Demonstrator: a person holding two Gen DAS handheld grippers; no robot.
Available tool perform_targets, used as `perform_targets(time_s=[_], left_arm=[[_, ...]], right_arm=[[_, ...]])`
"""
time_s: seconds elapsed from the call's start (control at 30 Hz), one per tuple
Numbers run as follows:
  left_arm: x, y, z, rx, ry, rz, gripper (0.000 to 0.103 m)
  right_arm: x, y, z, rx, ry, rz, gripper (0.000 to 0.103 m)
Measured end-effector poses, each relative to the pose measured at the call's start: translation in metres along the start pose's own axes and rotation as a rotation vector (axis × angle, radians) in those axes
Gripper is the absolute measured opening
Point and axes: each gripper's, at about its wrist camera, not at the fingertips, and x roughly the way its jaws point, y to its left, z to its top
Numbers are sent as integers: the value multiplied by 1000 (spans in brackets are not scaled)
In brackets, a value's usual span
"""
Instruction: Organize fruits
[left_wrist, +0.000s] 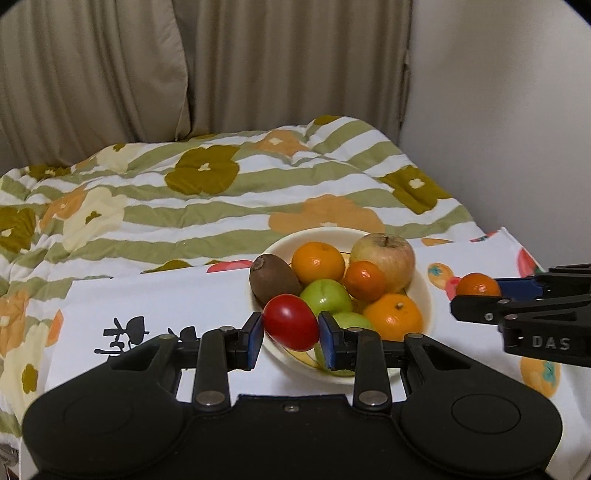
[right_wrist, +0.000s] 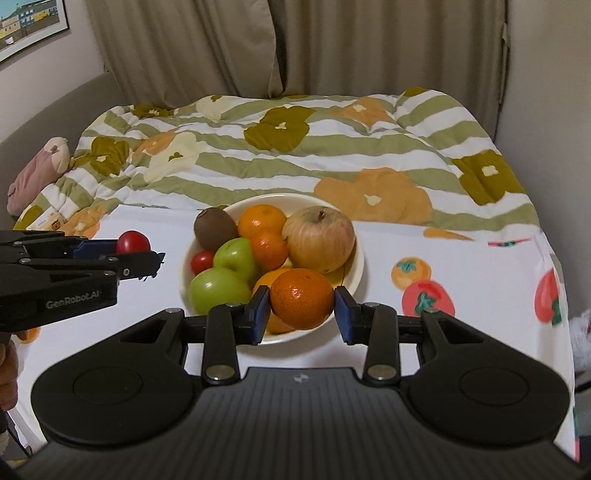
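A cream bowl (left_wrist: 424, 295) (right_wrist: 356, 273) on the white fruit-print cloth holds a kiwi (left_wrist: 273, 278), an apple (left_wrist: 384, 258), oranges (left_wrist: 318, 260), two green fruits (left_wrist: 325, 297) and a small tomato (right_wrist: 201, 260). My left gripper (left_wrist: 290, 328) is shut on a red tomato (left_wrist: 291, 322) just above the bowl's near left rim; it also shows in the right wrist view (right_wrist: 138, 254). My right gripper (right_wrist: 301, 308) is shut on a mandarin (right_wrist: 301, 298) over the bowl's near rim; it shows at the right of the left wrist view (left_wrist: 480, 295).
The white cloth (right_wrist: 461, 332) covers a table set against a bed with a striped flower quilt (right_wrist: 295, 155). Curtains (left_wrist: 110, 74) hang behind. A pink plush toy (right_wrist: 37, 173) lies at the far left.
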Motion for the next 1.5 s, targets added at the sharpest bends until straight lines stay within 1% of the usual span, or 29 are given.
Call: perform_targets(time_s=[0.13, 0.27, 0.4, 0.43, 0.47, 0.5, 0.57, 0.67, 0.73, 0.83, 1.0, 1.17, 1.5], left_arm=[[20, -2, 2, -19, 22, 35, 36], [37, -1, 2, -33, 51, 49, 36], [43, -1, 3, -53, 62, 55, 37], [42, -1, 3, -62, 57, 55, 49], [41, 0, 4, -67, 52, 54, 57], [39, 0, 5, -72, 42, 53, 74], [33, -1, 7, -76, 15, 61, 86], [24, 0, 8, -81, 6, 65, 88], [18, -1, 8, -89, 0, 71, 92], [9, 0, 8, -98, -7, 69, 96], [-3, -1, 6, -98, -16, 90, 97], [-12, -3, 4, -111, -19, 111, 100], [-12, -8, -6, -112, -9, 132, 101]], right_arm=[[10, -13, 5, -20, 13, 14, 52], [19, -23, 7, -26, 26, 23, 52], [25, -30, 6, -27, 37, 33, 52], [26, -31, 5, -26, 39, 35, 52], [26, -32, 5, -24, 40, 37, 52], [26, -33, 5, -24, 39, 39, 52], [27, -32, 6, -28, 37, 37, 52], [28, -34, 7, -29, 32, 40, 52], [29, -34, 9, -31, 30, 43, 52], [30, -32, 11, -37, 27, 49, 52], [36, -28, 14, -52, 36, 65, 52], [47, -27, 16, -49, 62, 55, 52], [70, -33, 15, -53, 96, 64, 53]])
